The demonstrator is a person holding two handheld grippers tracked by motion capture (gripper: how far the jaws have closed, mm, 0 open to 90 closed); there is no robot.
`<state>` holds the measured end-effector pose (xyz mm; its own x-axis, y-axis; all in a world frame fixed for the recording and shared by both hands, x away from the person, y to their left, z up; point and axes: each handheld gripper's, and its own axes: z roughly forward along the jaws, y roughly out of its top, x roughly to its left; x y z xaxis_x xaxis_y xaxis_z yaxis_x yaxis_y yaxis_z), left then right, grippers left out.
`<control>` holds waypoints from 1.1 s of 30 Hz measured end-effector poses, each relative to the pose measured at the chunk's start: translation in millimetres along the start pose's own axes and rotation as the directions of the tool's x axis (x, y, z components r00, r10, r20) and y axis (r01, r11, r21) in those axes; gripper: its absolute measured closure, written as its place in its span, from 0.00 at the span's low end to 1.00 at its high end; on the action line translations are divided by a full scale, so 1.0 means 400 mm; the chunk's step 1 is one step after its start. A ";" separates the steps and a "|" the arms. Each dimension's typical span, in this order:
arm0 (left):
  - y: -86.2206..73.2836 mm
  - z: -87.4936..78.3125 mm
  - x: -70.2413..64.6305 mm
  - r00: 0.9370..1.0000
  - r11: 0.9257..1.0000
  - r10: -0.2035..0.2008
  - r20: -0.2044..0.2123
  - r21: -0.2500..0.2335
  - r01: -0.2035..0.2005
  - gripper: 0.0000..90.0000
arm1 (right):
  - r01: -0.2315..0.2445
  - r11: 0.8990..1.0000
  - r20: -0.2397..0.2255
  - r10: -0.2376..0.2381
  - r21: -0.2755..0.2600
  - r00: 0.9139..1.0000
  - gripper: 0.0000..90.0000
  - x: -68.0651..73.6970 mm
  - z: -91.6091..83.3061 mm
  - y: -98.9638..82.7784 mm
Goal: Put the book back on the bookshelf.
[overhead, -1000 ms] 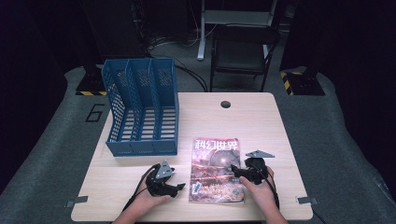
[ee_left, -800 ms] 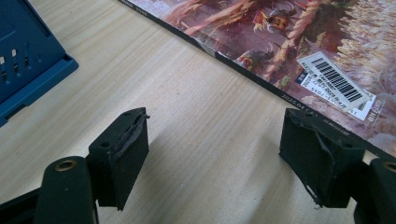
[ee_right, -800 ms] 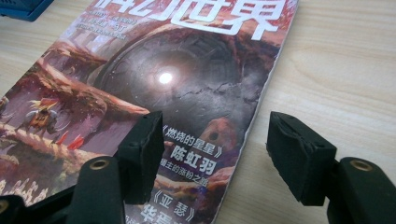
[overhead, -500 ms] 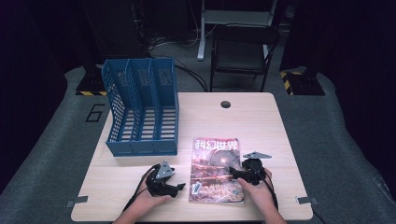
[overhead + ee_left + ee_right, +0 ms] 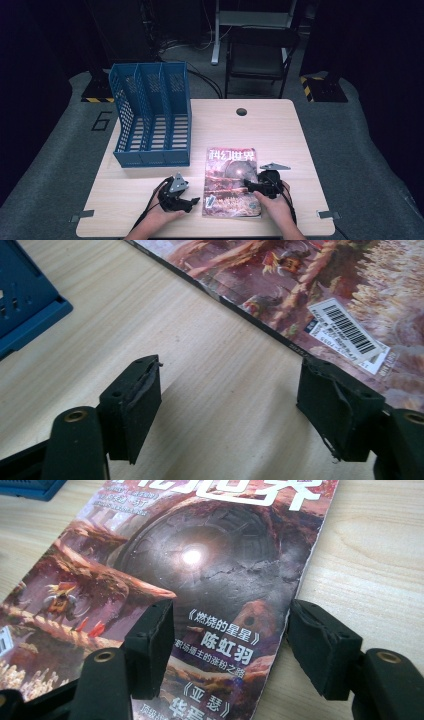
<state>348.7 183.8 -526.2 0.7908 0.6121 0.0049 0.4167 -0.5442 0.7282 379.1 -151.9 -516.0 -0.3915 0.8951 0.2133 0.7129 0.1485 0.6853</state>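
Magazine (image 5: pixel 210 570) | title 科幻世界 | cover text 陈虹羽 | barcode label (image 5: pixel 345 330) at corner

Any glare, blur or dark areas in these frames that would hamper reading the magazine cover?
High view: the table is evenly lit, the surroundings fall into darkness, and the magazine looks soft and small. Right gripper view: a bright glare spot sits on the glossy cover, though the print below stays legible. Left gripper view: sharp on the barcode label, with soft shadows under the claw pads.
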 end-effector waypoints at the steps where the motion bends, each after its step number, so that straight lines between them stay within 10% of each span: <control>1: 0.001 0.001 -0.005 1.000 1.000 -0.014 0.008 0.001 0.014 0.30 | -0.013 1.000 -0.004 0.013 0.000 1.000 0.40 -0.001 -0.001 0.000; 16: 0.028 0.013 -0.039 0.993 0.998 -0.064 0.096 -0.005 0.065 0.34 | -0.053 0.999 -0.030 0.053 -0.006 0.998 0.39 -0.006 -0.006 -0.005; 33: 0.037 0.035 -0.099 0.988 1.000 -0.011 0.152 -0.024 0.014 0.35 | -0.061 0.998 -0.021 0.061 -0.007 0.998 0.37 0.002 -0.007 -0.008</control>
<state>330.0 143.4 -525.4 0.8453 0.5235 -0.1069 0.4172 -0.5216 0.7442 375.1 -152.8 -516.0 -0.3598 0.8933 0.2695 0.7316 0.0909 0.6756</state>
